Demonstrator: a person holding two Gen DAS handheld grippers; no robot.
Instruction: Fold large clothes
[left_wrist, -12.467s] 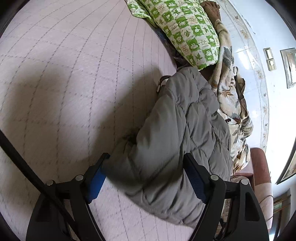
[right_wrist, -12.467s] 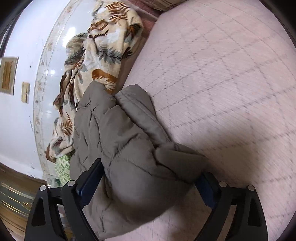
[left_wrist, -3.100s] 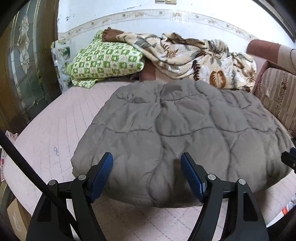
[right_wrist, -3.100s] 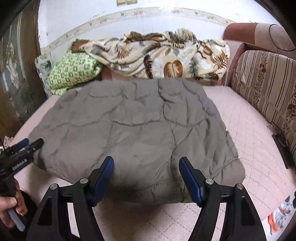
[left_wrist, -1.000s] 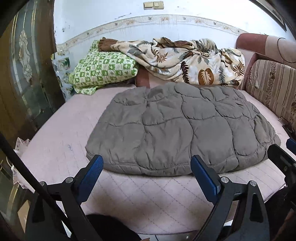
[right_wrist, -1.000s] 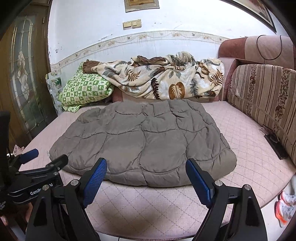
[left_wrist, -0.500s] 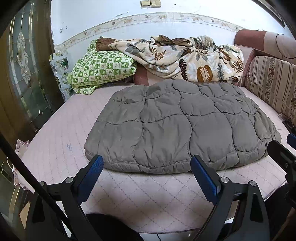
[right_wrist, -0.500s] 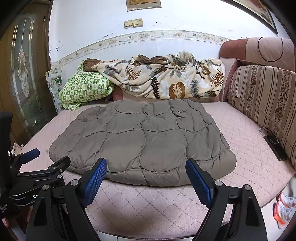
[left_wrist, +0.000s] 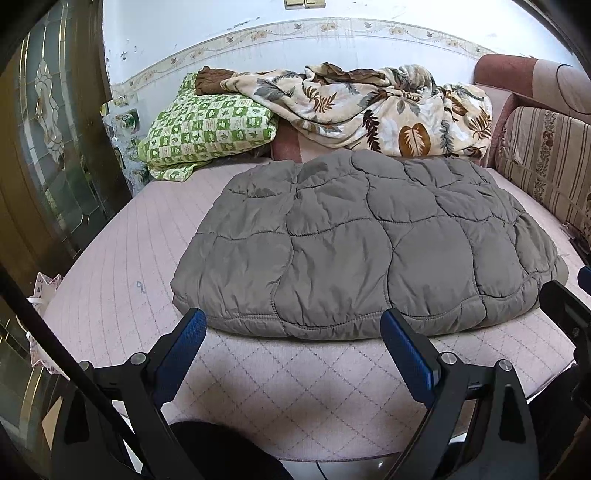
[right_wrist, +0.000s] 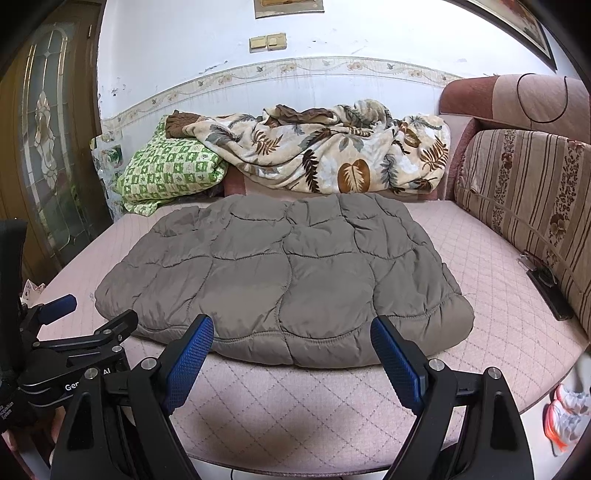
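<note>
1. Since 3.1 s ago, both of my grippers have backed off the jacket (left_wrist: 362, 240); my fingers no longer straddle its near hem.
2. My left gripper (left_wrist: 293, 347) is spread wide and holds nothing. My right gripper (right_wrist: 291, 350) is likewise released and empty.
3. Jacket: folded into a flat pad, lying mid-bed (left_wrist: 110, 295), near hem just ahead of my fingertips, not touching them.
4. Bare mattress borders the jacket on the left, right and near sides. The far hem lies near the blanket (left_wrist: 369, 107) and pillow (left_wrist: 207, 129).
5. Right view only: a dark flat object (right_wrist: 550, 291) by the striped sofa back (right_wrist: 532, 192), shoes (right_wrist: 565, 413) on the floor, and my left gripper at lower left.
6. Left view only: a bag (left_wrist: 40, 295) at the bed's left edge.
</note>
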